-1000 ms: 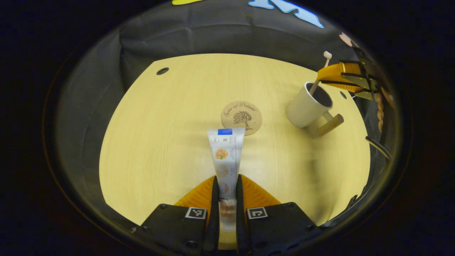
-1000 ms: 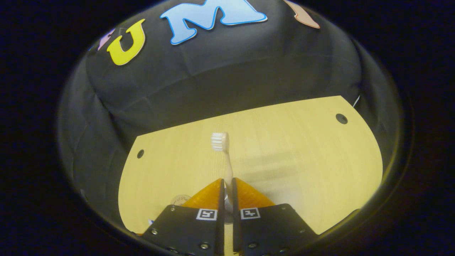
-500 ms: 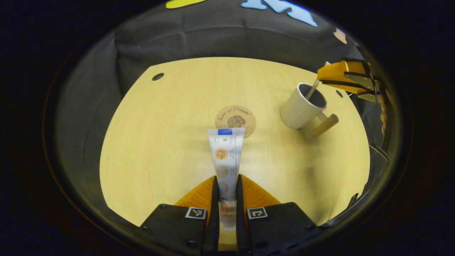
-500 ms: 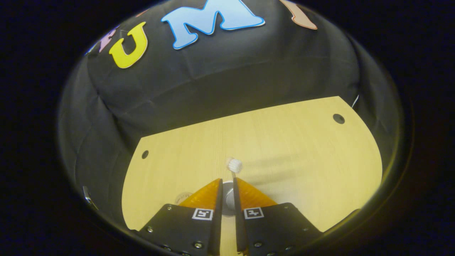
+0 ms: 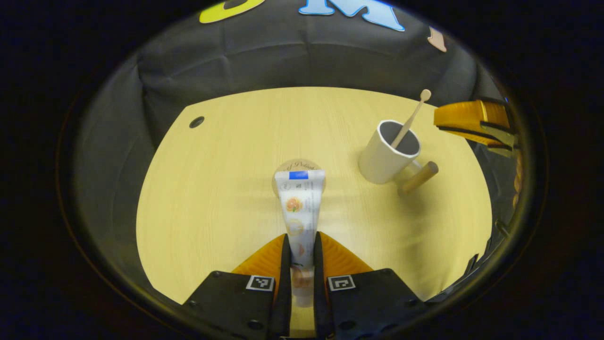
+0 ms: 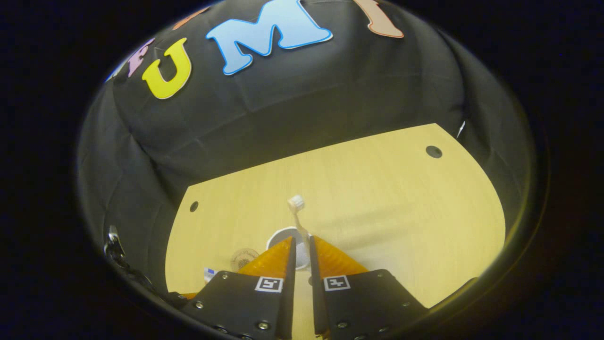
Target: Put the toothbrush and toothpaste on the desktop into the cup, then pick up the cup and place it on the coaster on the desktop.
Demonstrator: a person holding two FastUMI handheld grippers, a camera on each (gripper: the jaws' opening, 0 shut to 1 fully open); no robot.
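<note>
My left gripper (image 5: 301, 234) is shut on the lower part of the white toothpaste tube (image 5: 298, 203), which points forward above the desk. The tube's far end hides most of the round cork coaster (image 5: 297, 165). At the right stands the white cup (image 5: 383, 158) with a wooden handle (image 5: 418, 177); the toothbrush (image 5: 409, 122) leans inside it, head up. My right gripper (image 5: 439, 122) hovers just right of the cup. In the right gripper view its fingers (image 6: 302, 238) stand slightly apart above the cup (image 6: 279, 234), free of the toothbrush (image 6: 297, 204).
The pale wooden desk (image 5: 226, 189) has a cable hole (image 5: 197, 122) at its far left and another (image 6: 433, 151) at its far right. Black cloth walls close it in behind and at the sides. The coaster (image 6: 244, 258) lies left of the cup.
The right gripper let go of the toothbrush, which now stands in the cup, and drew back and up. The left gripper moved forward with the tube, now covering the coaster.
</note>
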